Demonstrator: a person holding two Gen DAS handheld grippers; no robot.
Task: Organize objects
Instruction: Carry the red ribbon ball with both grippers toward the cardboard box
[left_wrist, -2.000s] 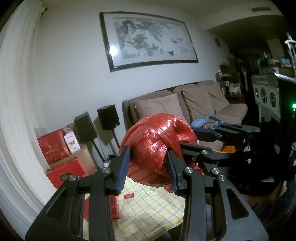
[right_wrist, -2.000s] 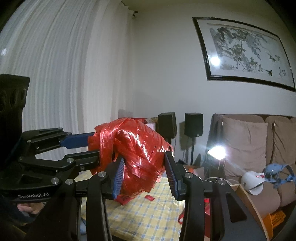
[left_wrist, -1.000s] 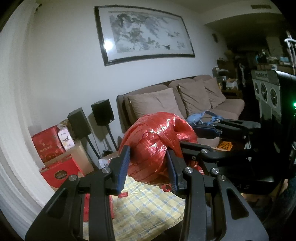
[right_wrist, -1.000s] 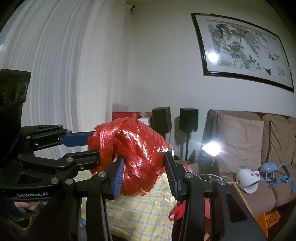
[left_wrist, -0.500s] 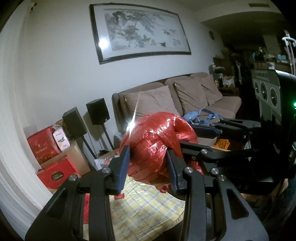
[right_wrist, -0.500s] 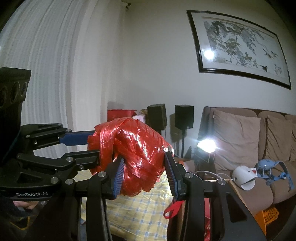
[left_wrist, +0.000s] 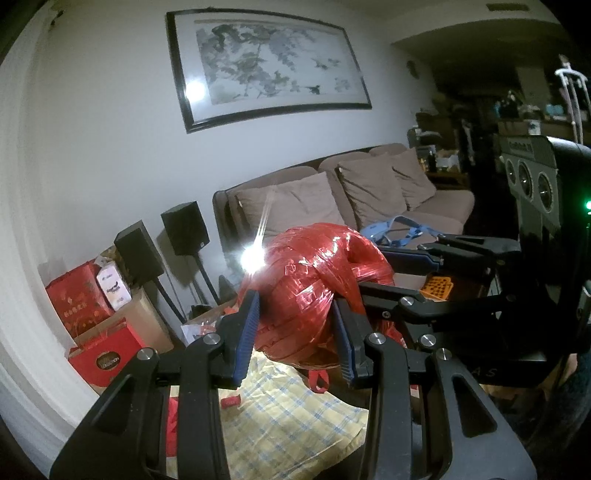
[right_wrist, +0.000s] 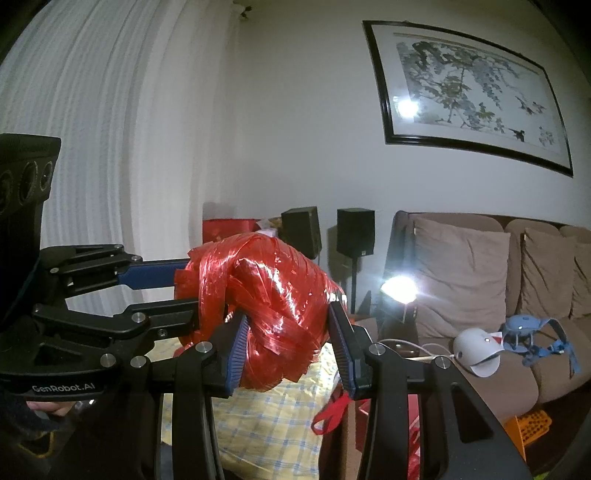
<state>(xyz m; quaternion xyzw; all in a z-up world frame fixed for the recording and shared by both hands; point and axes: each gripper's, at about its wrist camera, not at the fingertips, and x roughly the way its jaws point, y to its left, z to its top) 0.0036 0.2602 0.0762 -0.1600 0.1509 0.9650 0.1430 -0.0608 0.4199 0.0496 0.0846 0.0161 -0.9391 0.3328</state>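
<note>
Two grippers, left gripper (left_wrist: 295, 332) and right gripper (right_wrist: 286, 343), clamp one red ribbon ball (left_wrist: 314, 280).

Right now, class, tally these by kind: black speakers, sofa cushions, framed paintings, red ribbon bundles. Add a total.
Black speakers: 2
Sofa cushions: 3
Framed painting: 1
Red ribbon bundle: 1
Total: 7

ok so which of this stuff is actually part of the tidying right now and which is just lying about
In the job:
- red shiny ribbon bundle, gripped from two sides
- left gripper and right gripper, both shut on it
- yellow checked cloth beneath, probably the work surface

Just lying about:
- brown sofa
- two black speakers
- framed painting
- red gift boxes
- blue harness
</note>
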